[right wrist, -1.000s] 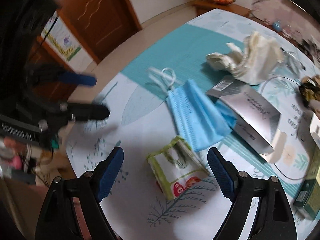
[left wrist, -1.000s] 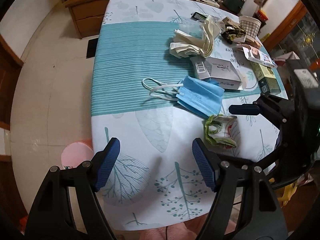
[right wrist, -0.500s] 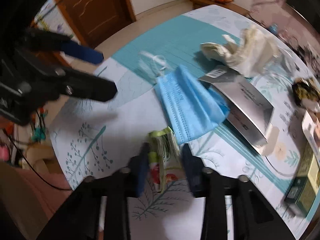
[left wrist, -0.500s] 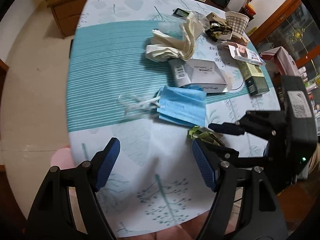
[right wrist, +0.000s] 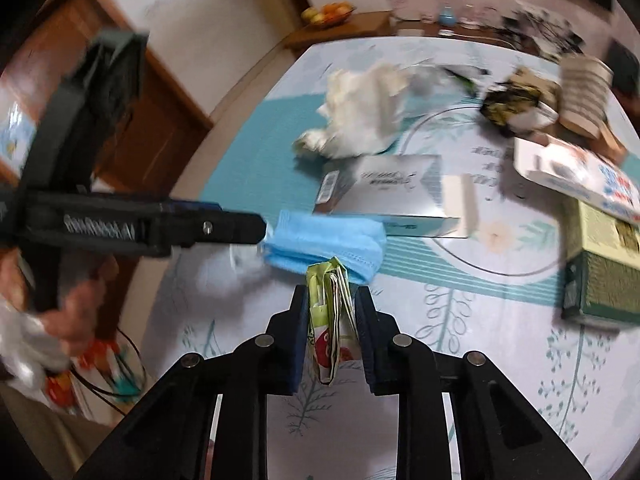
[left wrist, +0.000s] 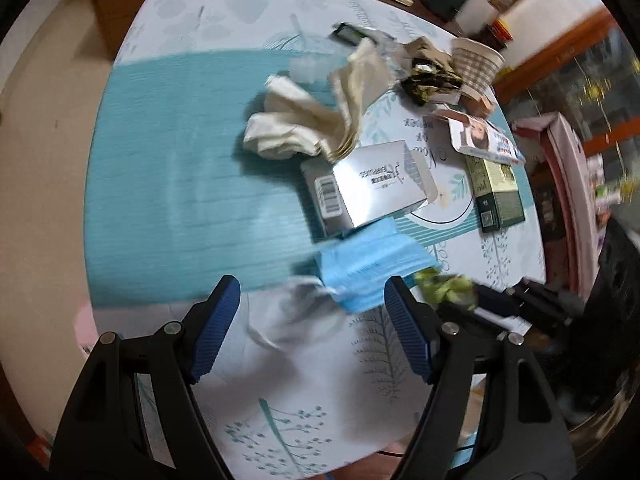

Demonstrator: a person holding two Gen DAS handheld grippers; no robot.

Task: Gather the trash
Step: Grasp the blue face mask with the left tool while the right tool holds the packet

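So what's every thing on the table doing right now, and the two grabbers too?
Right gripper: jaws closing on the green wrapper.
Left gripper: open, nothing between its pads.
Blue mask: lying crumpled on the table.
Silver box: lying flat, end flap open.
Checked paper cup: tipped over.

Pale floor (left wrist: 44,152), cream wall (right wrist: 208,12), a brown wooden door (right wrist: 132,92), and a wooden sideboard (right wrist: 340,28).
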